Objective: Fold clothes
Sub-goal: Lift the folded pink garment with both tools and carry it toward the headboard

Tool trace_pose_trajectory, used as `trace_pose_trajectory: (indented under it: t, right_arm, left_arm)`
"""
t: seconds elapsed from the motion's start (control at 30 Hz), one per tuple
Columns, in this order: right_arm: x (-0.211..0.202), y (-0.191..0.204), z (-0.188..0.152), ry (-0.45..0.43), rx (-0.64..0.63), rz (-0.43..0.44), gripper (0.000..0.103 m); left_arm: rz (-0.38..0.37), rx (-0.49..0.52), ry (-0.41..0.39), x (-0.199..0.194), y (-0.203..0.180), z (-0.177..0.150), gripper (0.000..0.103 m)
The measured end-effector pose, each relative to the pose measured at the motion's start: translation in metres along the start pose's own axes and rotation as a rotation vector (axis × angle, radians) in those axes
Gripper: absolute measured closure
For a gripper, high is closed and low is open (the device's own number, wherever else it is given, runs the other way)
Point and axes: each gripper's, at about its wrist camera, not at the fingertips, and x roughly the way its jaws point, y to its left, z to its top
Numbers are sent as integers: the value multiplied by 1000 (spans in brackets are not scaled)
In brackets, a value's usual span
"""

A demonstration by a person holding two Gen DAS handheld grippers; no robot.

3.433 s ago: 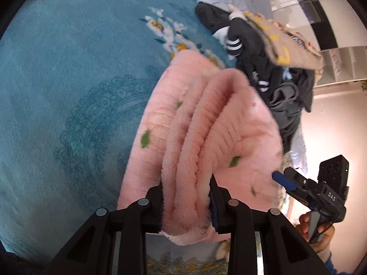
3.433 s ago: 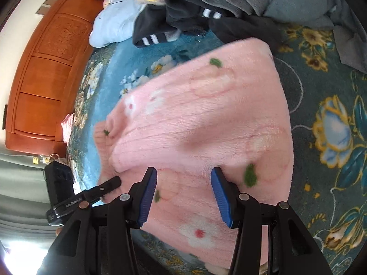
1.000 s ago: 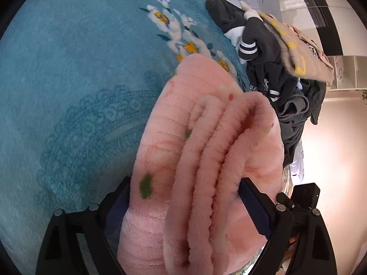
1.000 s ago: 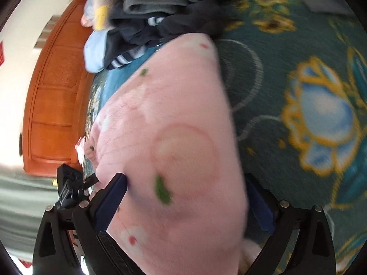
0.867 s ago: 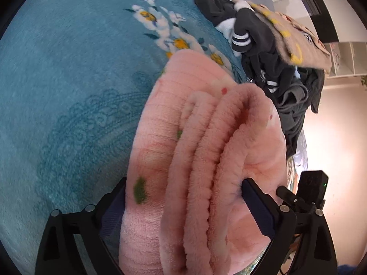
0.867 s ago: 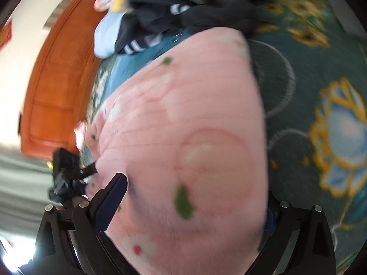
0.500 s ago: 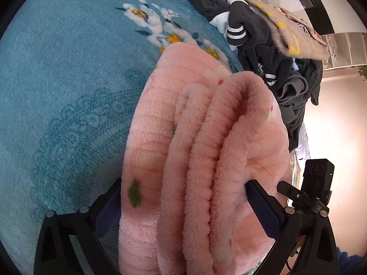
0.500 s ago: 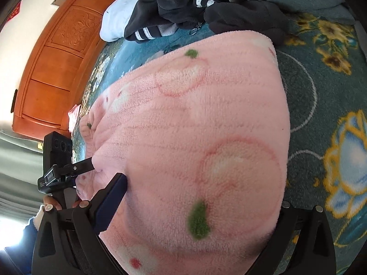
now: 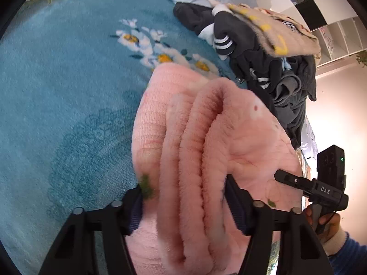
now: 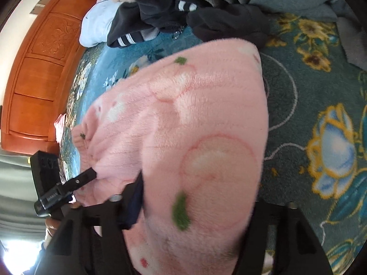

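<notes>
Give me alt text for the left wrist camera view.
The left hand-held gripper, which has just been closing, squeezes a folded pink fleece garment over a teal floral blanket. Dark clothes are piled behind; the right hand-held gripper reaches in at right.

So the bed [image 9: 57,87] has a fuzzy teal blanket with white and yellow flowers on it. A folded pink fleece garment [image 9: 206,160] sits right on it, and just behind that there's a messy heap of dark clothes [image 9: 270,68]. A pale blue piece [image 10: 96,23] lies by the wooden headboard [image 10: 39,73].
</notes>
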Motion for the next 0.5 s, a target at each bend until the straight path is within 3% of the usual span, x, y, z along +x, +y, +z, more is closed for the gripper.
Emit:
trace_pose_trajectory:
  t: [0.1, 0.27, 0.5]
  right_arm:
    - [-11, 21, 6, -6, -45, -14, 61]
    - [-27, 68, 35, -37, -158, 6, 61]
    - [39, 196, 96, 10, -409, 81, 61]
  left_arm:
    - [-17, 22, -41, -14, -2, 3, 48]
    - [-45, -27, -167, -46, 15, 24, 48]
    - [20, -258, -382, -117, 116, 55, 48]
